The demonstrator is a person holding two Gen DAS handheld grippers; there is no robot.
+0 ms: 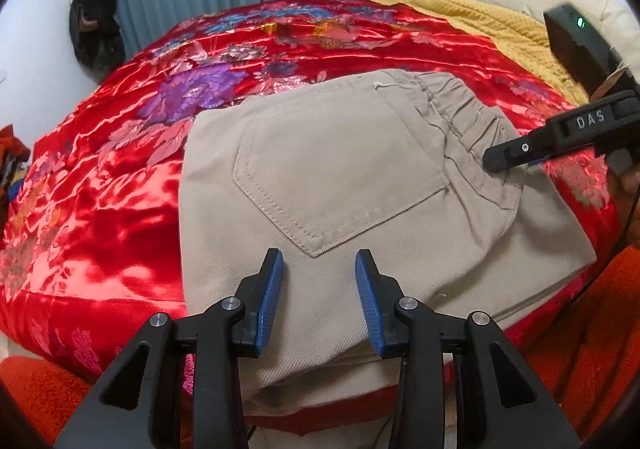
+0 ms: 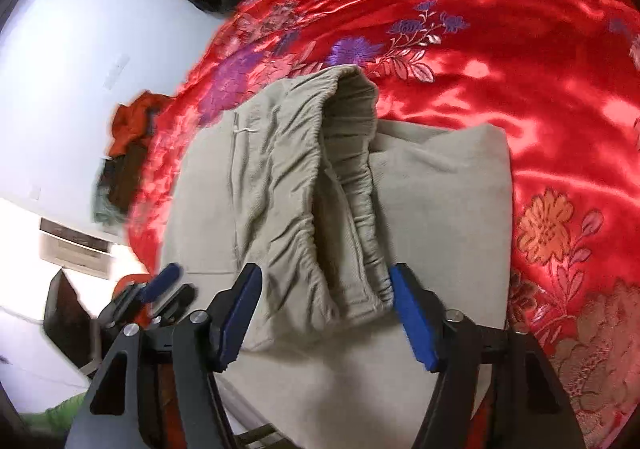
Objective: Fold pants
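The tan pants (image 1: 360,185) lie folded into a thick pile on a shiny red flowered quilt (image 1: 120,209) that covers the bed. The back pocket (image 1: 340,177) faces up in the left wrist view. The stretchy waistband (image 2: 344,185) is on the right side of the pile and gapes open a little, like a mouth.

The left gripper (image 1: 319,281) hovers over the near edge of the pile. Its two blue pads are apart, and nothing is pinched between them. The right gripper (image 2: 326,313) is at the waistband. Its pads are apart too, with the bunched band between them, and they do not look like they are squeezing it. In the left wrist view its black tip looks to be touching the band or just above it.

The pants look soft and floppy, but the cloth is thick, so the pile is puffy and may spring open. They should be light to lift. The quilt looks slippery, so the whole pile could slide if it is pushed from the side.

A good place to grab is the waistband, because the gathered band is fat and will not slip out of the pads. The near folded edge is another good place, where many layers can be pinched at once. The flat pocket part gives nothing to pinch.
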